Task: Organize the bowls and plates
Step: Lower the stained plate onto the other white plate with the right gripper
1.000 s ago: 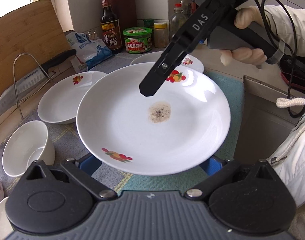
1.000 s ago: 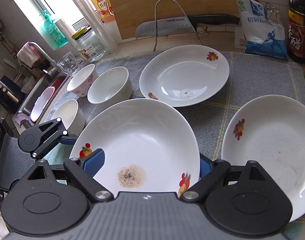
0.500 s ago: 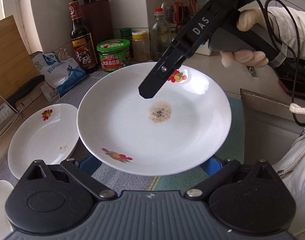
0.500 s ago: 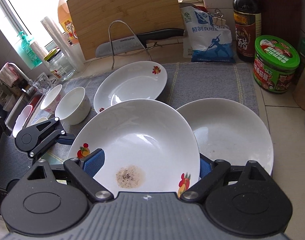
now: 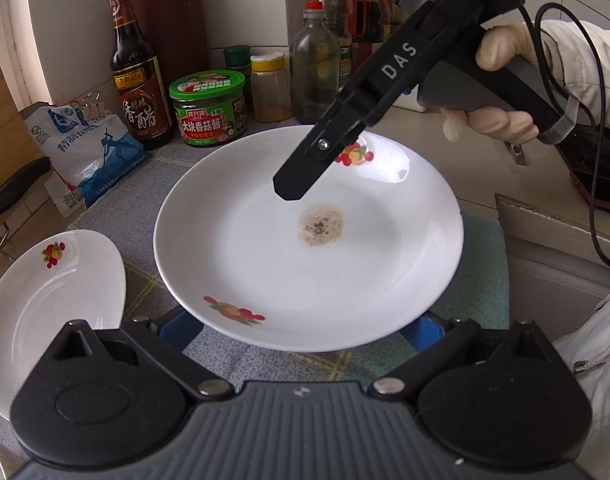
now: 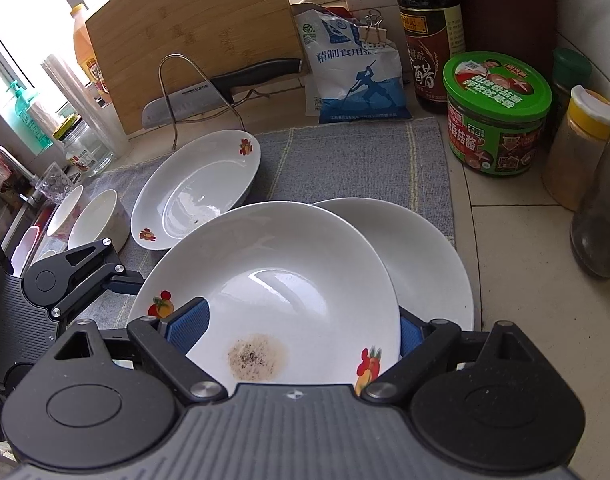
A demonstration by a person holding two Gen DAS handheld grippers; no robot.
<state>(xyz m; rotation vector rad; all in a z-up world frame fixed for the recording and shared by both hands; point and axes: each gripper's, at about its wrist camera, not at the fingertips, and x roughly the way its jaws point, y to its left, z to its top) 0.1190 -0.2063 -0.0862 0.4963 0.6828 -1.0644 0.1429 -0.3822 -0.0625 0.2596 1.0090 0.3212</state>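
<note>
Where tiles (image 6: 517, 240) begin, the mat (image 6: 345, 160) ends.

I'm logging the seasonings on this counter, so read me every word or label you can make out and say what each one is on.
"DAS": on the black arm of the right tongs.
"SUPOR": on the knife blade.
"精制食用": on the blue and white bag.
"香醋": on the dark vinegar bottle.
"大块香菇酱": on the green-lidded jar.
"香菇酱" and "不辣": on that jar in the right wrist view.
Smaller print on the bottle, jar and bag is too small to read.

"DAS" on tongs (image 5: 289, 190); "SUPOR" on knife (image 6: 193, 98).
</note>
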